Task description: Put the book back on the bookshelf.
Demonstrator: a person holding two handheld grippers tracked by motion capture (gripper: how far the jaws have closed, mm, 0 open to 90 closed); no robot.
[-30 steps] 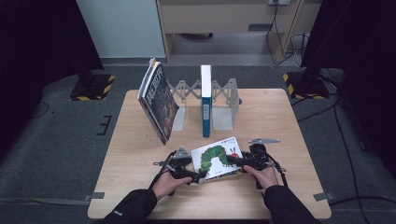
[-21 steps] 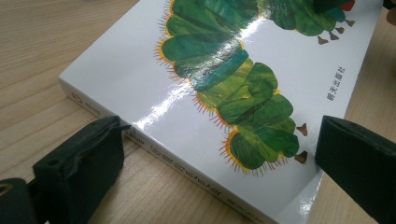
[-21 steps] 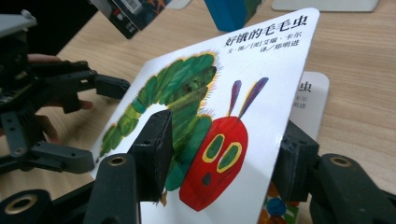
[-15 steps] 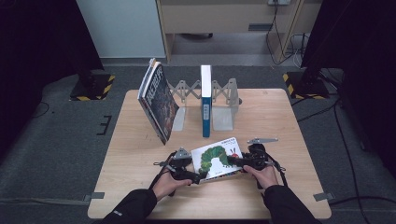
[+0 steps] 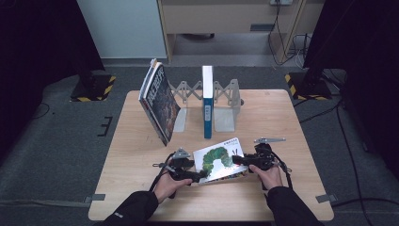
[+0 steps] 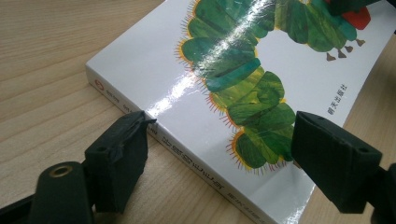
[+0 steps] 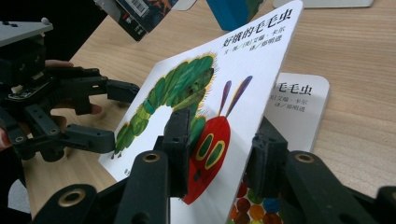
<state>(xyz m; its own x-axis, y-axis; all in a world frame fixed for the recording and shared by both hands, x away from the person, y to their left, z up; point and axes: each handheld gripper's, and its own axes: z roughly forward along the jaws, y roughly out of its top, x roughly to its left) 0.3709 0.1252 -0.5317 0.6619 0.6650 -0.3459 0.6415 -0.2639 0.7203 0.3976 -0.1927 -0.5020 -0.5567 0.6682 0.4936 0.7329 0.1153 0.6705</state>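
This looks like a lab or test studio set up for recording, not a home. A plain wooden table (image 5: pixel 282 117) stands alone on grey carpet (image 5: pixel 56 141), its spot marked by tape strips (image 5: pixel 94 197) on the floor. Dark stands on bases striped yellow and black (image 5: pixel 308 84) flank it at the left and right. Cables (image 5: pixel 343 136) trail across the carpet. Behind are a pale panel (image 5: pixel 124 28) and a light wooden cabinet (image 5: pixel 226 16).
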